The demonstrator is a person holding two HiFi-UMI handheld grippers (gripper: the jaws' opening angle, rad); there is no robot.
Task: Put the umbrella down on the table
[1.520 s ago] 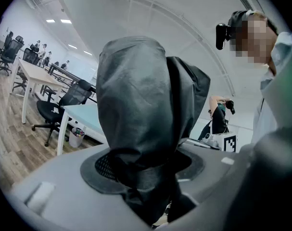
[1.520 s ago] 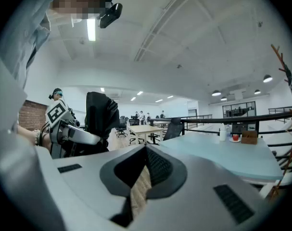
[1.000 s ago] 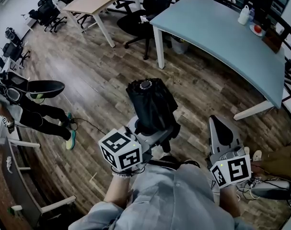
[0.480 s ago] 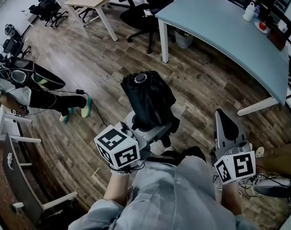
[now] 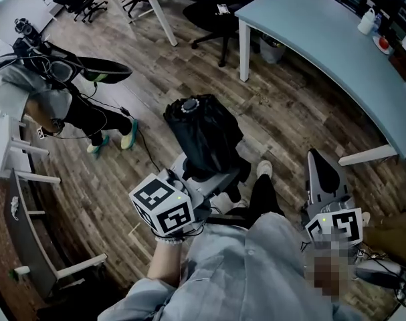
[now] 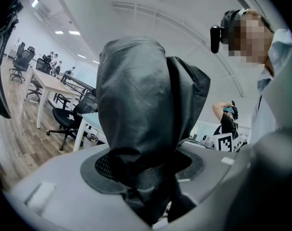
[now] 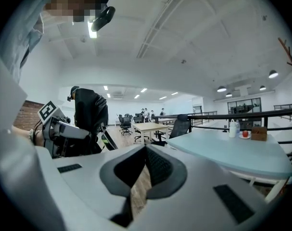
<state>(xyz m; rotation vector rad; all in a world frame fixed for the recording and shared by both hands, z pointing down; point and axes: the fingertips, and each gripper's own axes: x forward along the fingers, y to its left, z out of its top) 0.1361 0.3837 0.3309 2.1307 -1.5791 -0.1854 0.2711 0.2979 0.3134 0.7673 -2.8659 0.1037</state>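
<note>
Desk point(image 5: 323, 45) is sliding toward 1 o'clock; left gripper point(image 5: 209, 174) is clasping the umbrella point(image 5: 201, 129) (folded); right gripper's point(image 5: 315, 156) fingers point(image 5: 321, 179) are resting together.

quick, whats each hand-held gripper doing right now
left hand-held gripper: closed on the folded black umbrella
right hand-held gripper: shut, nothing between its jaws

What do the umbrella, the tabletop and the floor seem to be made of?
The umbrella looks like thin synthetic fabric, black with slight sheen: it creases softly. The table has a smooth matte pale-blue top, perhaps laminate. The floor is wood or wood-look planks: grain and seams show.
</note>
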